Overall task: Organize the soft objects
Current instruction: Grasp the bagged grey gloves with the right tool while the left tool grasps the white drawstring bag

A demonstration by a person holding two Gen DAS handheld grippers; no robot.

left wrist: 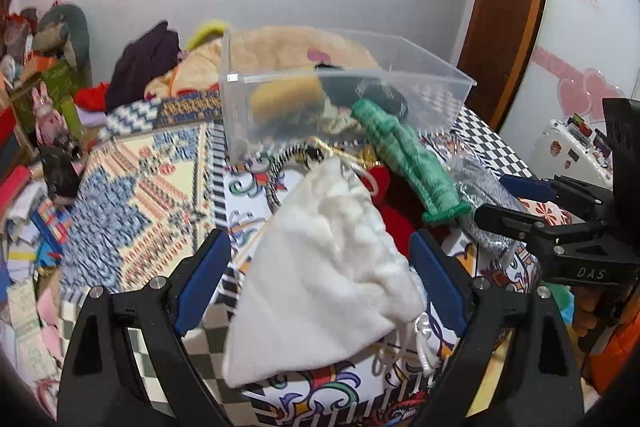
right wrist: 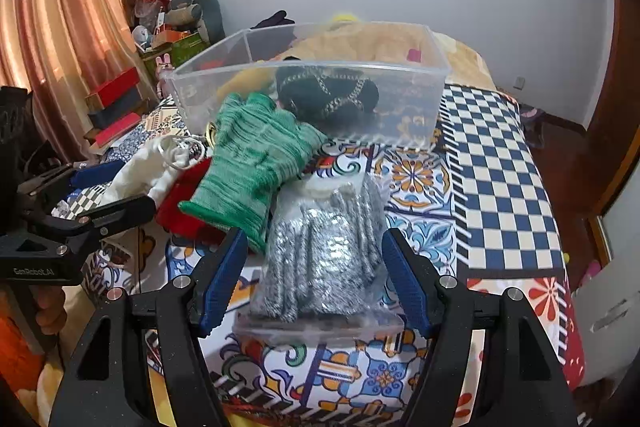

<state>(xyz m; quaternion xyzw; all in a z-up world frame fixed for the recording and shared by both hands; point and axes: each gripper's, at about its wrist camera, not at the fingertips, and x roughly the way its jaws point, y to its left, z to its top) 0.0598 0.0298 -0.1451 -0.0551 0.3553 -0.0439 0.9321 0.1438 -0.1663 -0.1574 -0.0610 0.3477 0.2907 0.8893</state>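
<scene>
Through my left wrist camera, my left gripper (left wrist: 320,271) is hovering with its jaws released, spread on either side of a white drawstring pouch (left wrist: 320,279) lying on the patterned bedspread (left wrist: 136,179); neither blue pad is touching it. Beyond the pouch, a green glove (left wrist: 412,163) is lying with its fingers against the clear plastic bin (left wrist: 348,95), which is holding a yellow soft item (left wrist: 286,99) and a dark bundle (left wrist: 376,93). A red cloth (left wrist: 390,215) is sitting between pouch and glove. My right gripper (left wrist: 508,203) is showing at the right edge.

Through my right wrist camera, my right gripper (right wrist: 316,279) is also standing released, its jaws flanking a grey glove in a clear bag (right wrist: 320,259) without gripping it. The green glove (right wrist: 260,163) is lying just beside it, overlapping the red cloth (right wrist: 180,203).
</scene>
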